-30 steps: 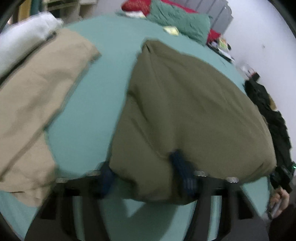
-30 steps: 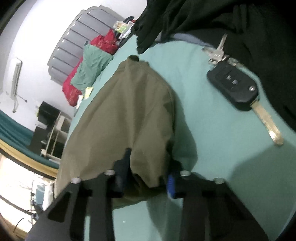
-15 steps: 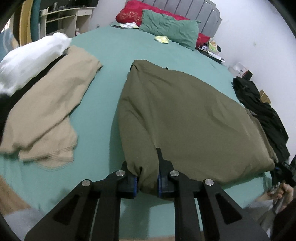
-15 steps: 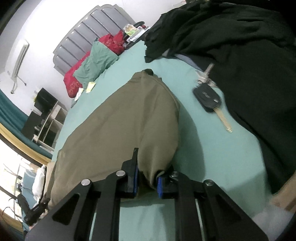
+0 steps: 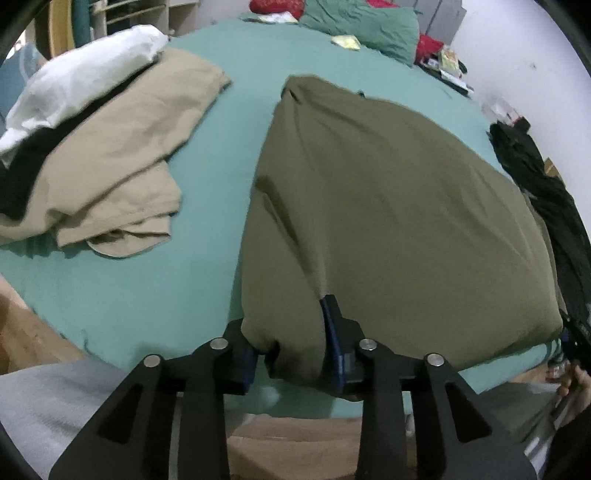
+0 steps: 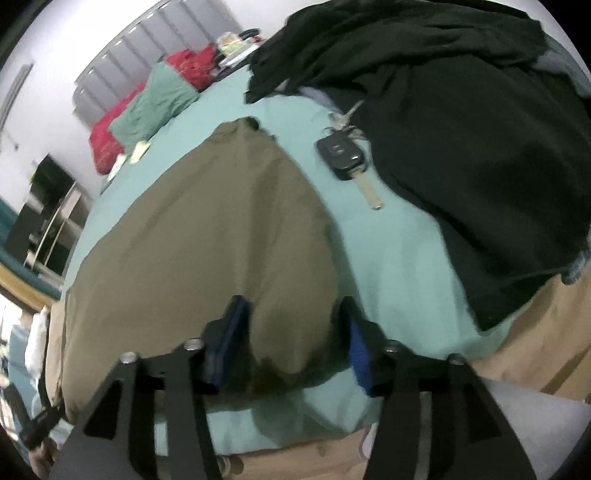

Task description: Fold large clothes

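Observation:
A large olive-green garment (image 5: 388, 206) lies folded on the teal bed sheet (image 5: 221, 122). My left gripper (image 5: 295, 354) stands open with the garment's near left corner lying between its jaws. My right gripper (image 6: 291, 339) also stands open, with the garment's (image 6: 221, 221) near right corner between its jaws. Both corners rest on the sheet near the bed's front edge.
A beige garment (image 5: 122, 155), a white cloth (image 5: 85, 77) and a black piece lie at left. A black clothes pile (image 6: 461, 129) and a car key (image 6: 343, 155) lie at right. Pillows (image 5: 362, 26) sit at the far end.
Both grippers were shut on the garment's near corners half a second ago; now both have opened and the corners lie loose between the jaws.

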